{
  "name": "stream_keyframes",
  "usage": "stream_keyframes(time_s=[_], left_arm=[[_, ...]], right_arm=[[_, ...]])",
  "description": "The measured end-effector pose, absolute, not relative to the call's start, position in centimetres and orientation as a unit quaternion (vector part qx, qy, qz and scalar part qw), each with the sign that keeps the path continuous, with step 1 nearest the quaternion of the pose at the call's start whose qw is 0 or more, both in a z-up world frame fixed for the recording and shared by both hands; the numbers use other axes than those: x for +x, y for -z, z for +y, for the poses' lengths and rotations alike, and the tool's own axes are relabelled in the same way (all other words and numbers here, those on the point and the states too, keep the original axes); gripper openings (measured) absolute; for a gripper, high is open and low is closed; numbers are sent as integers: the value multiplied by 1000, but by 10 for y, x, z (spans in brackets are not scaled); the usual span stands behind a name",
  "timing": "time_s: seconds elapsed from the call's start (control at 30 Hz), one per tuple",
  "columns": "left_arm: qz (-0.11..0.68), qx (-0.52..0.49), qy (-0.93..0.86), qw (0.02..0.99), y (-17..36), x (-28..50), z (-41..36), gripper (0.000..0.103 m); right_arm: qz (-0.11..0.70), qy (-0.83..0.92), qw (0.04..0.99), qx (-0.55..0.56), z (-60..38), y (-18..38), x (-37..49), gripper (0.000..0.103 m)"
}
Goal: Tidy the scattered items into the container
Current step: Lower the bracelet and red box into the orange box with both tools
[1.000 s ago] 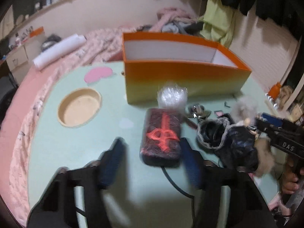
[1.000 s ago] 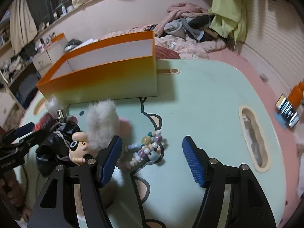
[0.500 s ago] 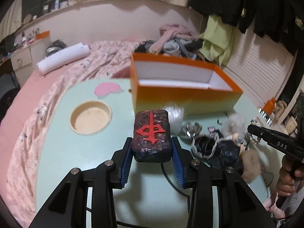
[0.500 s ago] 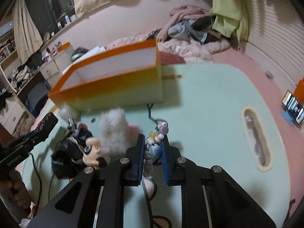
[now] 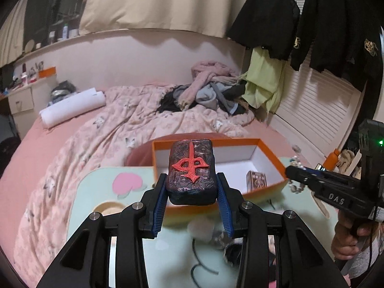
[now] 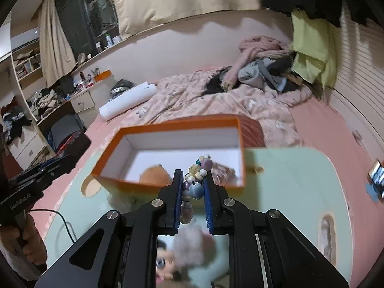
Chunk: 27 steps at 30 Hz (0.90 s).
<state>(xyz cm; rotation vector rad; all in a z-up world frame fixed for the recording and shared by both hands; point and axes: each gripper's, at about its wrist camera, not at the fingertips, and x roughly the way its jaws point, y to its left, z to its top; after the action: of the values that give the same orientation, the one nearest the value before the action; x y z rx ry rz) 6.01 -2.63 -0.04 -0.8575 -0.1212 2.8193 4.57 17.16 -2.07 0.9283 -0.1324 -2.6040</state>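
Above the tabletop: both my hands are raised over the pale green tabletop (image 6: 300, 182), each carrying one item toward the box.
Left tongs (image 5: 191, 201): closed narrow on the dark block with a raised red sign (image 5: 191, 170); the blue pads press its two long sides and its far end stands out past the tips.
Right tongs (image 6: 193, 199): closed on the string of pastel beads (image 6: 195, 180); some beads stand above the tips and some hang below them.
Container: the orange cardboard box with white inside (image 5: 268, 165) stands at the far edge of the tabletop, just in front of both tongs, and is open on top. It already has a small brown patterned box (image 5: 256, 180) inside. In the right view an orange-brown thing also lies in it, too blurred for me to name.
Step in hand: I judge it is the carry, and release comes next.
How to do it well: I should bring each tip over the near wall before opening, and lower the block until it is near the floor of the box, because it looks heavy. The hanging beads may catch on the rim, so I would lift them clear first.
Left behind: a white fluffy pompom (image 6: 192, 242) and a small doll's face (image 6: 164, 266) lie on the tabletop below my right tongs.
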Motion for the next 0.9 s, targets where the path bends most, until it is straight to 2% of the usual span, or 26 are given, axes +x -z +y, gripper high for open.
stream_keyframes(time_s=[0.47,0.5,0.57,0.63,0.7,0.77,0.83,0.9], left_arm=[[-51,-335,-936,97,24,-8,-15,38],[-55,-340,-934,94,26,-12,-15,40],[-69,-343,-932,94,30,-18,-16,53],[-83,-336,-933,95,30,-19,-19,78],[-88,-327,-936,92,29,-19,-21,84],[-89,-325,-937,91,29,-19,-23,85],[-89,-328,-936,90,30,-20,-24,85],[-90,-331,-935,88,32,-21,-25,85]], right_arm=[[-38,906,202,369,143,39,-18,17],[-39,906,204,370,142,40,-21,18],[-40,902,206,377,139,45,-28,20],[-50,897,205,389,140,49,-32,26],[-61,896,207,389,142,50,-33,31],[-60,899,205,383,142,48,-32,48],[-56,903,203,373,141,45,-30,54],[-55,904,204,371,140,43,-29,54]])
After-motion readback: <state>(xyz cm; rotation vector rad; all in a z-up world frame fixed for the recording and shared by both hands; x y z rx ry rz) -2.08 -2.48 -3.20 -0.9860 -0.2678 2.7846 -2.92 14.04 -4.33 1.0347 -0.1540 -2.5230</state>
